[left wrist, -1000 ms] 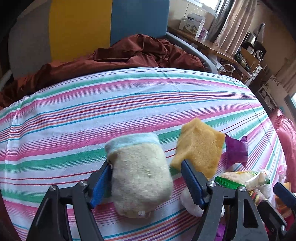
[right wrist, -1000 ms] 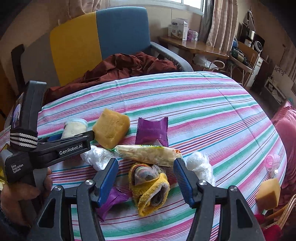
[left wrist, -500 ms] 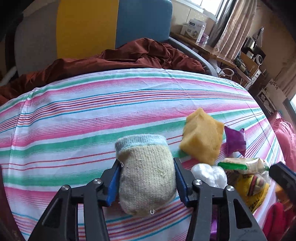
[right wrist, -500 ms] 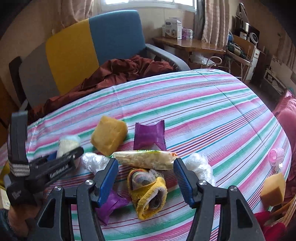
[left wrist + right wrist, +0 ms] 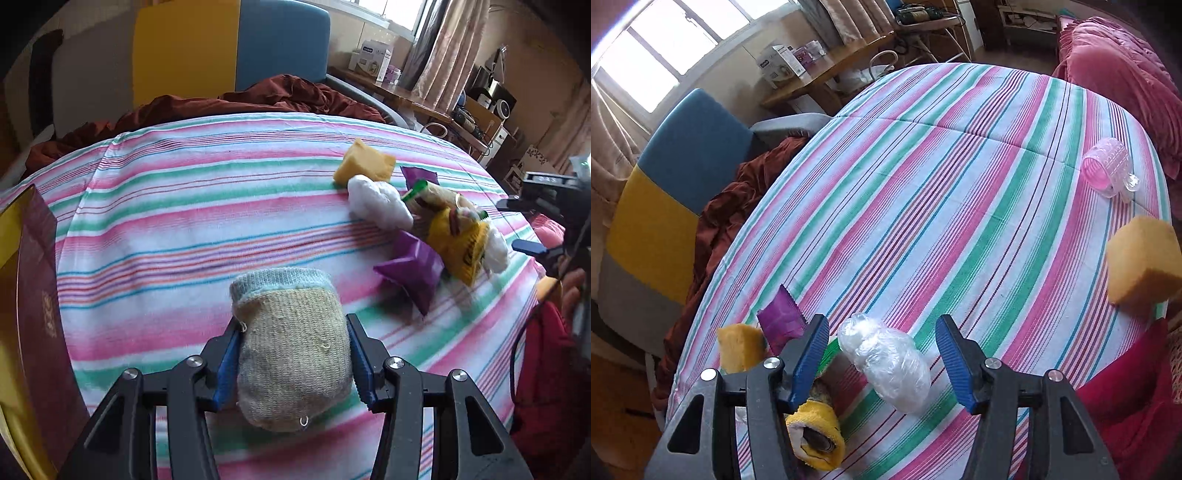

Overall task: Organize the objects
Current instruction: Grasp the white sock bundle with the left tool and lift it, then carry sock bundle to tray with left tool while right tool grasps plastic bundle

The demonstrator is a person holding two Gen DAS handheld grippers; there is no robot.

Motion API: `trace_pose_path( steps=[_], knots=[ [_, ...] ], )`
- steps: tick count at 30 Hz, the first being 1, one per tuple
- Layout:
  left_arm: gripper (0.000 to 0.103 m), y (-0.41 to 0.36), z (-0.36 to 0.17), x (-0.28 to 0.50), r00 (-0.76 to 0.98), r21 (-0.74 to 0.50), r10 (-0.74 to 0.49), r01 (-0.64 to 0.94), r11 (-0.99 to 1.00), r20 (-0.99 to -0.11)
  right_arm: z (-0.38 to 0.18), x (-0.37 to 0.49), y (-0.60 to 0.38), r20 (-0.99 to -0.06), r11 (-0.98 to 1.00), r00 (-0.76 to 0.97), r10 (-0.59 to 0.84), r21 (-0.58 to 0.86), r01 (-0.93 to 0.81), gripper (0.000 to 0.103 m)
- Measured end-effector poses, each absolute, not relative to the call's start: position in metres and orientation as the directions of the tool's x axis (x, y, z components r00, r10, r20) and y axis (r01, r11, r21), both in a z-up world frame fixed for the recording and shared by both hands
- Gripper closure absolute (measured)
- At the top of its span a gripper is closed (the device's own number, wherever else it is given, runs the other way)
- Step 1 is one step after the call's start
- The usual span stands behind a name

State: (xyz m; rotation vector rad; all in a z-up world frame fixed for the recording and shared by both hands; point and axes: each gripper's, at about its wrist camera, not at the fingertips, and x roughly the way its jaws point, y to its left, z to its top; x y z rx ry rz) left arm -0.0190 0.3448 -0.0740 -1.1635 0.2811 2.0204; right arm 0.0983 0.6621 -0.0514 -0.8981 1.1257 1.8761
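Note:
My left gripper (image 5: 293, 328) is shut on a beige rolled sock (image 5: 291, 354) with a pale blue cuff, held just over the striped cloth (image 5: 192, 229). To its right lies a pile: a yellow sponge (image 5: 365, 166), a white plastic wad (image 5: 376, 201), a snack packet (image 5: 432, 192), a yellow rolled sock (image 5: 458, 243) and a purple packet (image 5: 410, 269). My right gripper (image 5: 881, 325) stands open around a clear plastic wad (image 5: 886, 365), pads not touching it. The yellow rolled sock (image 5: 816, 432) lies under its left finger.
A second yellow sponge (image 5: 1141, 262) and a pink plastic roller (image 5: 1108, 170) sit near the table's right edge. A maroon and yellow box (image 5: 26, 295) stands at the left. Red cloth (image 5: 1126, 406) lies at the near right. A blue and yellow chair (image 5: 665, 206) with a brown blanket stands behind.
The left jaws have closed on the beige sock and carried it left, away from the pile. The right gripper has rolled and shifted from the yellow sock to the clear plastic wad.

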Motion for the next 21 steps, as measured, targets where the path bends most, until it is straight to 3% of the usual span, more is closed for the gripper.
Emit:
trace_pose_path(
  steps=[4,12,14,21],
  knots=[
    [0.05,0.324,-0.074,0.002,-0.286,-0.188,0.536,-0.723,-0.665,-0.794,-0.066,0.084,0.658,-0.893,-0.357,-0.416,0.172,0.337,-0.871,0.042],
    [0.05,0.316,-0.078,0.007,-0.285,-0.205,0.567,-0.733,-0.649,-0.773,-0.079,0.07,0.655,-0.931,-0.402,-0.323,0.173,0.232,-0.886,0.042],
    [0.05,0.316,-0.079,0.007,-0.288,-0.205,0.57,-0.734,-0.648,-0.769,-0.082,0.064,0.653,-0.94,-0.431,-0.292,0.176,0.193,-0.881,0.064],
    [0.05,0.313,-0.081,0.01,-0.311,-0.198,0.591,-0.742,-0.64,-0.744,-0.082,0.056,0.646,-0.942,-0.472,-0.264,0.208,0.14,-0.871,0.068]
  ],
)
